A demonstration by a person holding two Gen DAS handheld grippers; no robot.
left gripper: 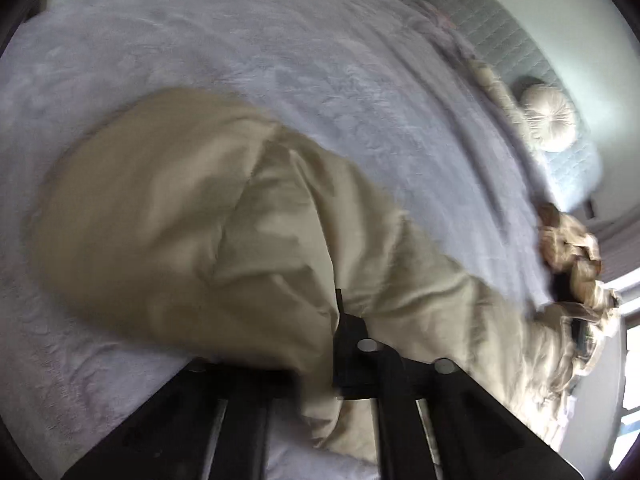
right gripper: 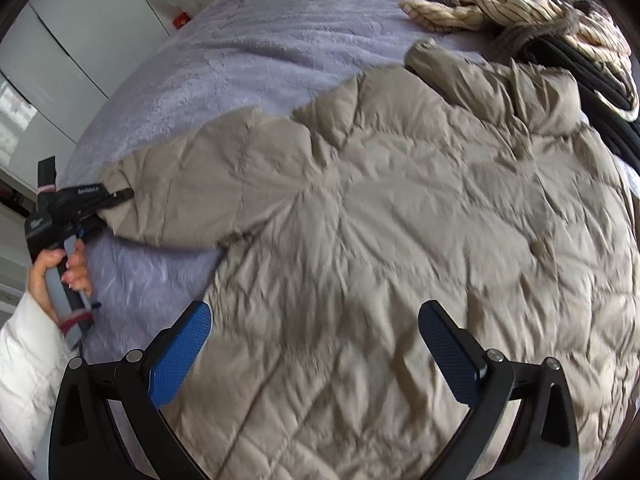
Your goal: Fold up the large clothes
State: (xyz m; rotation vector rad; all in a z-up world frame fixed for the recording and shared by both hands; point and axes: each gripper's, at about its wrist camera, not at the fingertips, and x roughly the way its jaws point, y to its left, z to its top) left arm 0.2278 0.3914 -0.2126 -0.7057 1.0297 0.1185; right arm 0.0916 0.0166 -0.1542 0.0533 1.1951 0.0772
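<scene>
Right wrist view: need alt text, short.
A beige quilted coat lies spread on a lavender blanket, with the open right gripper hovering over it. At left, the left gripper is shut on the sleeve end. Striped and dark clothes are piled at top right.

Quilted beige jacket (right gripper: 360,220) of matt, crinkled cloth, fuzzy lilac blanket (right gripper: 248,52), textured blue pads on black plastic fingers (right gripper: 182,354).

We could not see the left gripper's (left gripper: 340,320) fingertips, buried in the beige coat's (left gripper: 200,208) sleeve. The coat (right gripper: 380,240) ran off the right wrist view's lower edge. The far clothes pile (left gripper: 572,256) was blurred.
</scene>
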